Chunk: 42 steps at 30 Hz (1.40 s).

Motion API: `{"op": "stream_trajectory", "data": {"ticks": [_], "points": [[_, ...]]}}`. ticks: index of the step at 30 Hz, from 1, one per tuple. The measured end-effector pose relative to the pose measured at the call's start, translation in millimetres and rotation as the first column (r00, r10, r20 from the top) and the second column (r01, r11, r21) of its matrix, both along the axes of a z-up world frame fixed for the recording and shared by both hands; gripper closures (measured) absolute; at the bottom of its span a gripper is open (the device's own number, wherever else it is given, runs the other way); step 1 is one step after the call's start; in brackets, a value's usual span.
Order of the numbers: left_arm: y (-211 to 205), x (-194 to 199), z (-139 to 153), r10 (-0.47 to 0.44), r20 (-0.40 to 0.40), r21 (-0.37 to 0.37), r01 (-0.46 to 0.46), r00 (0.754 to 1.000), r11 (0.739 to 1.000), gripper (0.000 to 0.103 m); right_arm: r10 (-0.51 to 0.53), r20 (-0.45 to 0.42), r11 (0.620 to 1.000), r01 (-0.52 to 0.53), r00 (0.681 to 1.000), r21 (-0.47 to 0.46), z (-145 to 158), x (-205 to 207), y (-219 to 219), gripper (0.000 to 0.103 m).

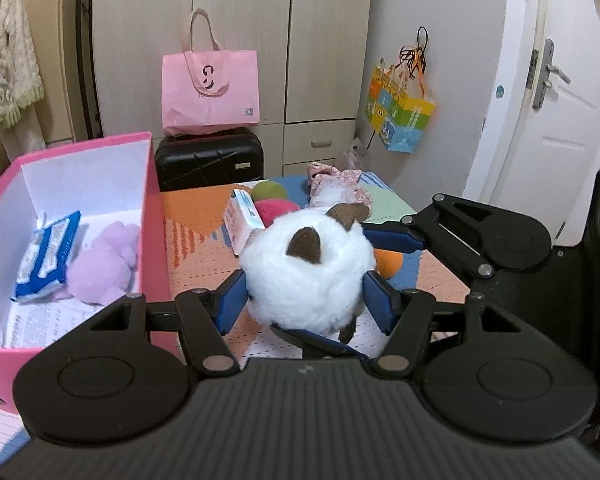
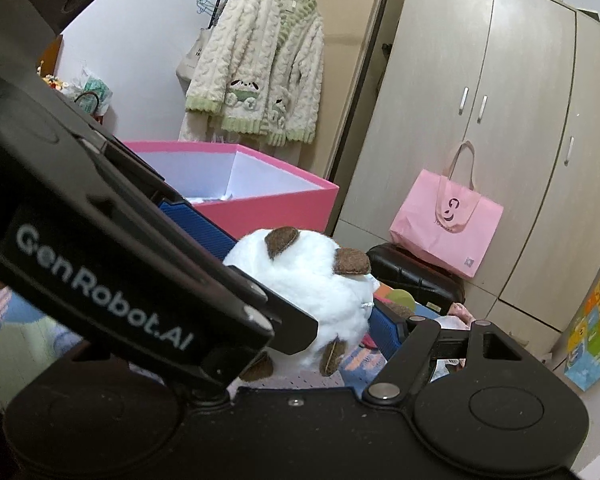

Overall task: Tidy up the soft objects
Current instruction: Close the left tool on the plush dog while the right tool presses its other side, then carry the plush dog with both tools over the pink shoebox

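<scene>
Plush (image 1: 306,276) sits pinched between both our closed grippers (image 1: 305,300) (image 2: 300,276); two items fill the box (image 1: 148,184), balls (image 1: 268,191) remain mid-table.

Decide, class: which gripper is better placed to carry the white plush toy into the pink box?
Probably the left gripper. Its blue pads sit on both sides of the white plush toy, and the pink box stands open right beside it. The right gripper also touches the toy, but from farther over.
</scene>
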<state>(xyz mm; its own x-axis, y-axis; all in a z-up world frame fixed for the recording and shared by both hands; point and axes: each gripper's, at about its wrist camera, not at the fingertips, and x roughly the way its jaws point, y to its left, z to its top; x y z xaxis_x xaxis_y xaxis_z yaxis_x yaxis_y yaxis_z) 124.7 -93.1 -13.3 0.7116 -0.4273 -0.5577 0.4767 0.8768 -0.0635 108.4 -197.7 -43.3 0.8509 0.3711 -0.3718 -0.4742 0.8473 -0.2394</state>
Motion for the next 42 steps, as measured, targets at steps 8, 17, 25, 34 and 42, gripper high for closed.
{"op": "stream_trajectory", "data": {"ticks": [8, 17, 25, 34, 42], "points": [[15, -7, 21, -0.030, -0.038, 0.043, 0.031, 0.999, 0.999, 0.042, 0.020, -0.056, 0.998, -0.016, 0.998, 0.066, 17, -8, 11, 0.025], [46, -25, 45, -0.053, -0.125, 0.023, 0.056, 0.991, 0.998, 0.042, 0.069, -0.187, 0.992, -0.048, 0.980, 0.115, 43, -24, 29, 0.025], [72, -37, 71, -0.074, -0.195, -0.013, 0.073, 0.978, 0.997, 0.042, 0.080, -0.253, 0.992, -0.053, 0.964, 0.114, 78, -36, 47, 0.025], [97, -46, 99, -0.037, -0.167, -0.062, 0.027, 0.985, 0.998, 0.042, 0.118, -0.256, 0.985, -0.079, 0.959, 0.156, 107, -34, 62, 0.025], [126, -35, 116, 0.037, -0.107, -0.117, -0.050, 0.994, 0.992, 0.042, 0.206, -0.266, 0.954, -0.132, 0.942, 0.269, 123, 0, 73, 0.024]]}}
